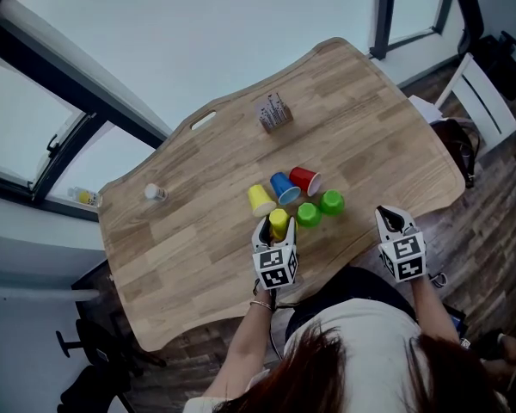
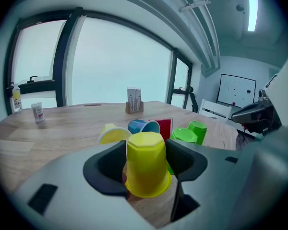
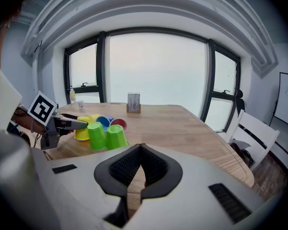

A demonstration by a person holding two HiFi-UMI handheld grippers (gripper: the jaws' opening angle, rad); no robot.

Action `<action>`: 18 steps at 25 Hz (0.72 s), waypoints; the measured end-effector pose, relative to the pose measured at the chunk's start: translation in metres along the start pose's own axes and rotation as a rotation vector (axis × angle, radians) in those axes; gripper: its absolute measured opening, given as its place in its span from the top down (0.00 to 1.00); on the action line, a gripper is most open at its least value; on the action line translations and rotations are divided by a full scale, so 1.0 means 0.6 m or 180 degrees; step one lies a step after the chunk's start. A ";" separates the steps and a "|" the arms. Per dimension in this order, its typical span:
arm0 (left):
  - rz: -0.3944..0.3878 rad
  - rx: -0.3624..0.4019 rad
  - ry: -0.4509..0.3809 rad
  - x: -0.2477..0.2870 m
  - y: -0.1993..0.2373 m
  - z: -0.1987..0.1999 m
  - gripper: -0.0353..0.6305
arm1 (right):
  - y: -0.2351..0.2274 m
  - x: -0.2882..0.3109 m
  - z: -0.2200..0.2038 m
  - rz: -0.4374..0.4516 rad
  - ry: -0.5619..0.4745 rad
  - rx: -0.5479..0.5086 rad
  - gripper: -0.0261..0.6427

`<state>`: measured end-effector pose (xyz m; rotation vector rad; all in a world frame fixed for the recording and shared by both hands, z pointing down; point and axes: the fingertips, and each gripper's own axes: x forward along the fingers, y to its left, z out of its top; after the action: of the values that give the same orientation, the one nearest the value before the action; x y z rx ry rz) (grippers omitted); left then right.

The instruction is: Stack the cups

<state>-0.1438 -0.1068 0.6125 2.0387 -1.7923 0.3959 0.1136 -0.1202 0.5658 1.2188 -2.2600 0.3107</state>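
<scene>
An upside-down yellow cup (image 2: 146,164) sits between the jaws of my left gripper (image 2: 145,153), whose pads press on its sides. In the head view this yellow cup (image 1: 279,223) and left gripper (image 1: 276,231) are near the table's front edge. Behind it lie a second yellow cup (image 1: 260,200), a blue cup (image 1: 285,188) and a red cup (image 1: 305,180), all on their sides. Two green cups (image 1: 308,214) (image 1: 331,201) stand upside down to the right. My right gripper (image 3: 140,147) is shut and empty, off to the right of the cups (image 1: 394,222).
On the wooden table (image 1: 361,119) a small wooden card holder (image 1: 273,112) stands at the back and a small white bottle (image 1: 155,192) at the left. A white chair (image 1: 477,93) stands beyond the right end. The front edge runs just under both grippers.
</scene>
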 end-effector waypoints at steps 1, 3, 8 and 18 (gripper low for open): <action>0.0004 0.0006 -0.0004 -0.001 -0.002 -0.002 0.55 | 0.001 0.000 -0.001 0.0003 -0.0003 0.0002 0.92; 0.0012 0.0004 -0.0010 -0.002 -0.003 -0.003 0.55 | 0.002 0.000 -0.001 0.0008 -0.0006 0.0004 0.92; -0.0003 -0.0019 -0.0028 -0.001 -0.005 0.000 0.55 | 0.005 -0.002 -0.001 0.0008 -0.0006 0.0000 0.92; -0.0058 -0.0118 -0.0003 -0.015 -0.013 0.007 0.55 | 0.006 -0.014 0.007 0.0038 -0.0087 0.0274 0.92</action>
<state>-0.1377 -0.0998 0.6039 2.0288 -1.7673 0.3537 0.1125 -0.1142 0.5576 1.2605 -2.2992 0.4017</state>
